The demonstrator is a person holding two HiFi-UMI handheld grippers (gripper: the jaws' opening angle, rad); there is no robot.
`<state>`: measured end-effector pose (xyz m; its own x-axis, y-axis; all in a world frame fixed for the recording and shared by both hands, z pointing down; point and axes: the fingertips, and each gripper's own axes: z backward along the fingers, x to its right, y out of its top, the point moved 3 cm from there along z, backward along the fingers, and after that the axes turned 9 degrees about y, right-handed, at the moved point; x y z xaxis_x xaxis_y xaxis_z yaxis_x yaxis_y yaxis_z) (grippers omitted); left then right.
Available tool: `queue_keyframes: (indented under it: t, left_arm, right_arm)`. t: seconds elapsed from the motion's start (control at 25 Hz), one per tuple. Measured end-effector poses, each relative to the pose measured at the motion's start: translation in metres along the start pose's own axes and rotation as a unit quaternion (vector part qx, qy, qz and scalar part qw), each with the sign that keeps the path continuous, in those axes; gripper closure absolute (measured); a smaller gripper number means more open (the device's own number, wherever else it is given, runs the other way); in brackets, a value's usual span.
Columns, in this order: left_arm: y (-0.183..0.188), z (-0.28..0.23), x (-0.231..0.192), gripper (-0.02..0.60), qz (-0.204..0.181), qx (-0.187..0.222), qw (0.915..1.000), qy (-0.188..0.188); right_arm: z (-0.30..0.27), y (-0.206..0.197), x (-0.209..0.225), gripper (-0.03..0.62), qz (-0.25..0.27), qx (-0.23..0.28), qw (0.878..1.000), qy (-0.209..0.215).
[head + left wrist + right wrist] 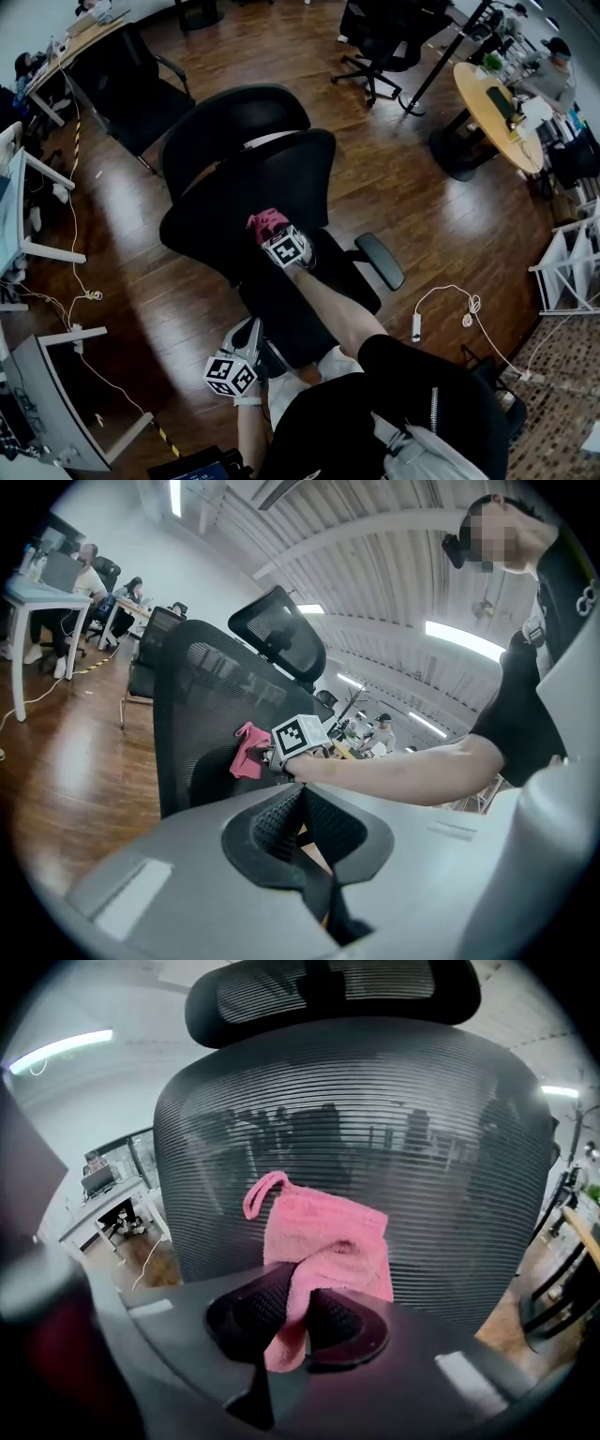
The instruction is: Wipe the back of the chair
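Fingers of right gripper are being clamped on pink cloth against chair back, wiping seemingly underway, unfinished; left gripper is being held closed, empty.

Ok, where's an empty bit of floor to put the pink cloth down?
Bare floor lies between the chair and the round table, and more between the chair and the white desk. It is crowded by the power strip and right around the person's legs.
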<state>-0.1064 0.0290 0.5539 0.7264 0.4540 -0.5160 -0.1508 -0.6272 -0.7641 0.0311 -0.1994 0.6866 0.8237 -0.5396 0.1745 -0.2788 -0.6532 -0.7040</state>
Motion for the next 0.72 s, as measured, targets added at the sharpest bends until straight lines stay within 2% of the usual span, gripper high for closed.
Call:
queue_keyframes:
  t: [0.12, 0.32, 0.52, 0.72]
  left_arm:
    - [0.006, 0.013, -0.01, 0.594, 0.0, 0.002, 1.0, 0.003]
    - [0.005, 0.037, -0.028, 0.594, 0.005, 0.001, 0.9999, 0.016]
    - [0.004, 0.053, -0.052, 0.594, 0.012, 0.004, 0.9997, 0.02]
    - [0.002, 0.071, -0.072, 0.594, 0.021, 0.006, 0.9992, 0.032]
  right_arm:
    - [-0.012, 0.004, -0.023, 0.556, 0.001, 0.0, 1.0, 0.009]
    - [-0.039, 0.008, -0.086, 0.556, 0.018, -0.004, 0.998, 0.058]
    - [-0.068, 0.012, -0.138, 0.556, 0.029, -0.011, 0.996, 0.086]
    - [-0.096, 0.011, -0.212, 0.556, 0.07, -0.029, 0.983, 0.167]
